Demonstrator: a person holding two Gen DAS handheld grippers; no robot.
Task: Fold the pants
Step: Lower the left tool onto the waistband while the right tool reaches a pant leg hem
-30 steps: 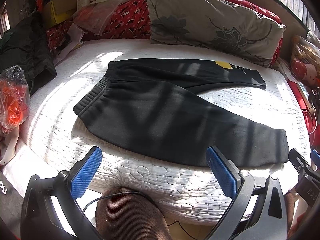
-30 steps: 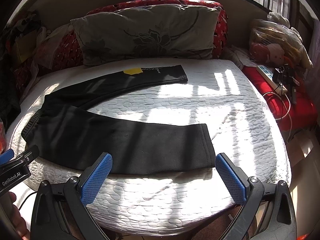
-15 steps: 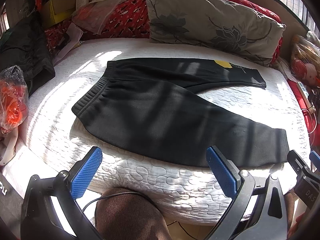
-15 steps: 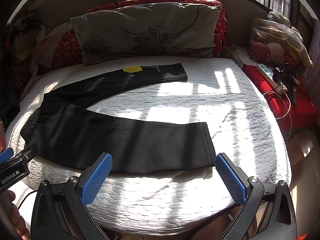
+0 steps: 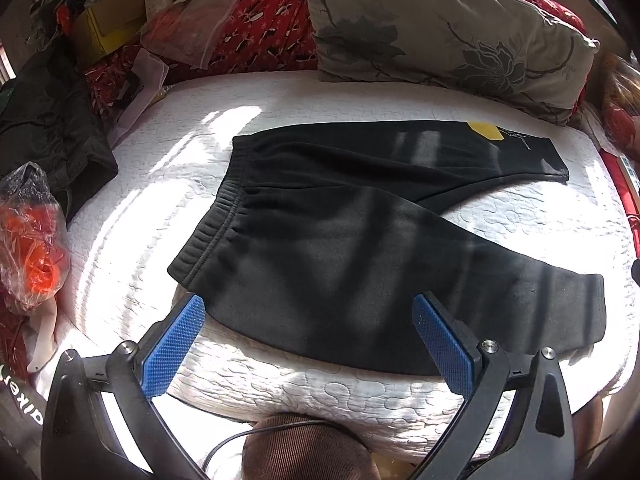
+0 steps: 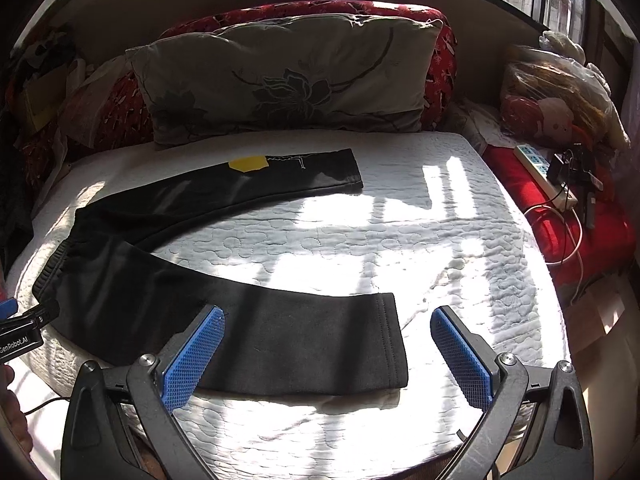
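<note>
Black pants [image 5: 340,240] lie flat on a white quilted mattress [image 5: 160,184], waistband to the left, legs spread apart to the right. The far leg carries a yellow patch [image 6: 248,163]. My left gripper [image 5: 308,340] is open and empty, just above the near edge of the pants below the waistband. My right gripper [image 6: 326,352] is open and empty, over the cuff of the near leg [image 6: 384,344]. The pants also show in the right wrist view [image 6: 160,292].
A grey floral pillow [image 5: 440,36] and red cushions [image 6: 440,60] line the far edge of the bed. Bags and clutter [image 5: 32,236] sit at the left. A power strip with cables [image 6: 548,176] lies on red cloth at the right.
Both grippers have moved forward, closer to the pants. The left one now reaches the near edge by the waistband, the right one the near cuff. Both stay open.
</note>
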